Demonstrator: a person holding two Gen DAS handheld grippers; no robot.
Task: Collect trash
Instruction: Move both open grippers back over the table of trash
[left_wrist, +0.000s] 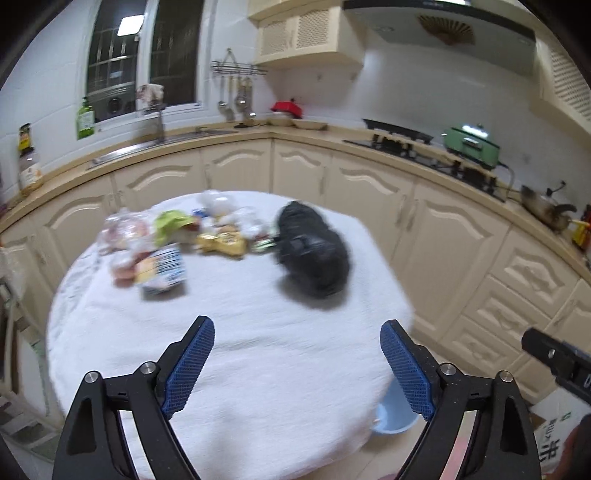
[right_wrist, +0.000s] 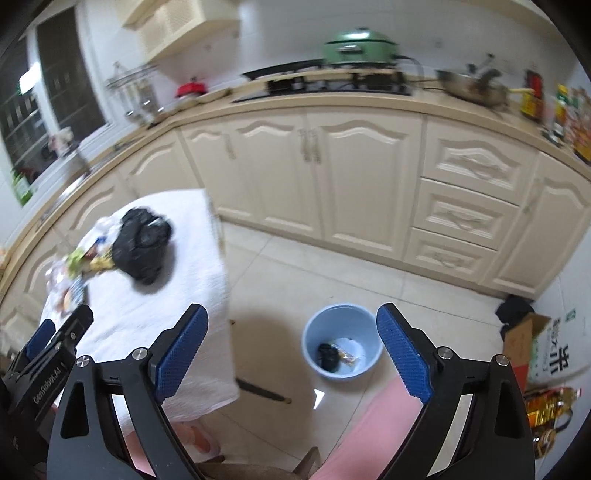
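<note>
Nearest, the left tongs (left_wrist: 297, 363) stand wide with nothing between the blue pads, over the bare near part of the white-covered tabletop (left_wrist: 258, 369). The right tongs (right_wrist: 291, 350) gape just as wide and empty above the floor, the blue bin (right_wrist: 341, 341) beyond them already holding a few scraps. Farther across the tabletop lie the wrappers (left_wrist: 173, 243) beside a black bag (left_wrist: 314, 251). This looks like the reach for another piece; the next move calls for closing on one wrapper

Bright, even indoor light, heavy fisheye bending at the edges (dark corners), and motion blur throughout.
</note>
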